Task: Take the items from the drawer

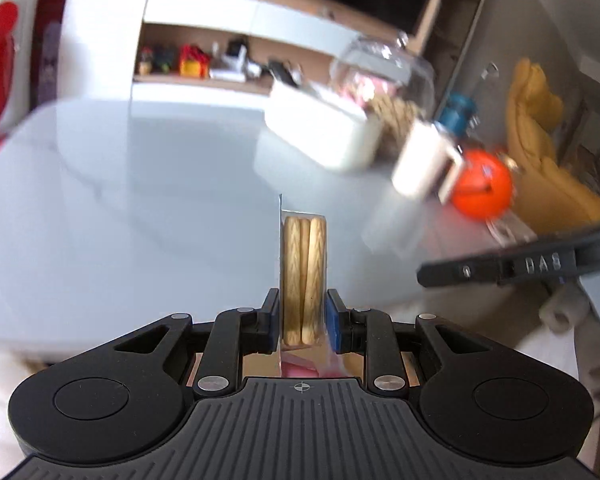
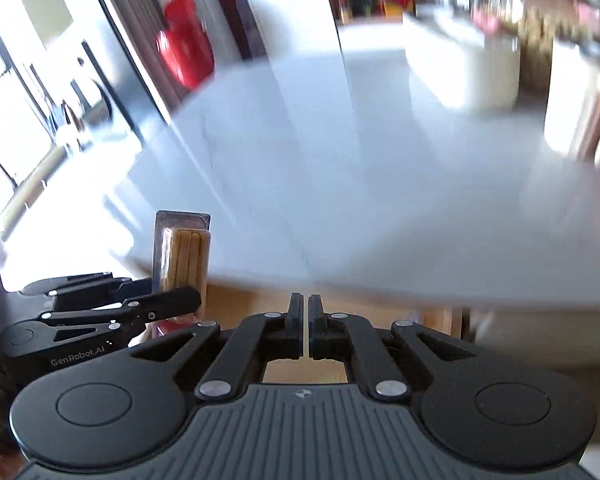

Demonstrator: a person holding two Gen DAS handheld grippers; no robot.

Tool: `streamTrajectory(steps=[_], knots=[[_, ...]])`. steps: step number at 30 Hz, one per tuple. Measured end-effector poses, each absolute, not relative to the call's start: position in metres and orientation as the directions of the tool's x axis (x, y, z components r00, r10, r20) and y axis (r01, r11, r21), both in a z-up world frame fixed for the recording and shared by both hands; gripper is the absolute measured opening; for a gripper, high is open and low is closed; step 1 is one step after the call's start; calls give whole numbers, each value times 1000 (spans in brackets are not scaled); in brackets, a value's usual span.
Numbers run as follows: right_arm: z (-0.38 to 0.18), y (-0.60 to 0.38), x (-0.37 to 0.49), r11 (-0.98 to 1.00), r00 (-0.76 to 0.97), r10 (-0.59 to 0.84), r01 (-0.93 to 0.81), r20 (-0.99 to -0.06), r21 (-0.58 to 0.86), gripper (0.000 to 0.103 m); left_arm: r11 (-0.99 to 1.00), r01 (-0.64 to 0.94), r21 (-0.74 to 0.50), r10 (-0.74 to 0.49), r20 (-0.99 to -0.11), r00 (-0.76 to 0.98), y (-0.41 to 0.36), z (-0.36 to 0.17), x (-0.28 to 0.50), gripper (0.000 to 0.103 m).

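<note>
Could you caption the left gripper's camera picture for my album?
Left gripper holds a biscuit pack upright above a white table.

Biscuit pack [image 1: 303,276] upright between left gripper [image 1: 303,320] jaws above tabletop [image 1: 140,200], box [image 1: 324,136] at far right, shelves [image 1: 236,32] behind.

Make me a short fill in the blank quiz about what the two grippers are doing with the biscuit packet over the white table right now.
1. The packet of biscuits is clamped in the ____ gripper.
2. The right gripper has its jaws ____, with nothing between them.
3. The biscuits sit in a wrapper that is ____, so they show through.
4. Past the white table, the blurred standing object on the far left is coloured ____.

Missing words: left; shut; clear; red
</note>
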State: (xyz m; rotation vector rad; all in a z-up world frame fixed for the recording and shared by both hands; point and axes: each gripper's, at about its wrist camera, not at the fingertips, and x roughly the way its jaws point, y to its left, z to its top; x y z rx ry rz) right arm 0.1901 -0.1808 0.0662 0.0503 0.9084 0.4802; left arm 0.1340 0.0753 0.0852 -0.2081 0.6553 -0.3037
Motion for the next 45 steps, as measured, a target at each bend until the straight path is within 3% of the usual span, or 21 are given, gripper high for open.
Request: streamTrajectory(steps=[2, 5, 7, 8, 9, 13, 17, 24, 25, 28, 29, 30, 33, 36, 38, 41, 45], knots=[[73, -182, 204, 894, 519, 426, -365, -741, 259, 2, 936, 182, -301, -329, -562, 759, 76, 88, 149, 26], [56, -184, 217, 876, 386, 458, -349, -801, 332, 7, 938, 200, -282, -333, -584, 740, 74, 79, 154, 26], [24, -184, 220, 878, 248, 445, -312, -861, 364, 27, 933, 223, -282, -355, -627, 693, 71, 65, 150, 26], [2, -182, 220, 892, 198, 410, -288, -890, 347, 44, 925, 238, -296, -378, -654, 656, 71, 56, 146, 26], [-18, -179, 219, 908, 158, 370, -271, -916, 320, 48, 914, 254, -316, -404, -680, 611, 71, 46, 142, 26], [-81, -164, 226, 943, -15, 255, -218, -967, 252, 48, 899, 277, -338, -436, -748, 501, 72, 11, 128, 26], [-115, -142, 229, 963, -137, 166, -193, -977, 190, 52, 917, 283, -282, -394, -762, 514, 71, 2, 121, 26], [-160, -120, 231, 960, -171, -46, -279, -984, 3, 56, 920, 250, -301, -391, -740, 548, 84, -2, 118, 26], [-166, -120, 230, 959, -192, -52, -282, -980, 5, 56, 920, 241, -309, -392, -738, 549, 88, -4, 117, 26], [-165, -127, 229, 965, -206, 9, -253, -978, 63, 42, 915, 213, -342, -402, -738, 542, 93, -10, 118, 26], [-162, -130, 226, 965, -195, 35, -249, -980, 84, 28, 912, 208, -354, -409, -736, 539, 93, -12, 120, 27], [-158, -133, 222, 963, -180, 52, -250, -982, 97, 21, 907, 206, -366, -418, -732, 538, 92, -13, 122, 26], [-134, -141, 203, 959, -89, 88, -263, -992, 109, 16, 897, 243, -369, -441, -711, 549, 88, -10, 118, 25], [-81, -155, 184, 949, 56, 200, -260, -978, 179, 15, 861, 308, -404, -506, -632, 586, 88, 9, 110, 23], [-32, -167, 173, 932, 177, 301, -261, -937, 250, 15, 835, 325, -444, -539, -542, 645, 95, 34, 107, 23], [41, -181, 168, 903, 386, 406, -306, -828, 301, 15, 849, 288, -443, -487, -442, 754, 104, 75, 118, 23], [96, -193, 185, 885, 555, 463, -339, -691, 321, 15, 910, 235, -341, -385, -486, 784, 95, 98, 147, 19]])
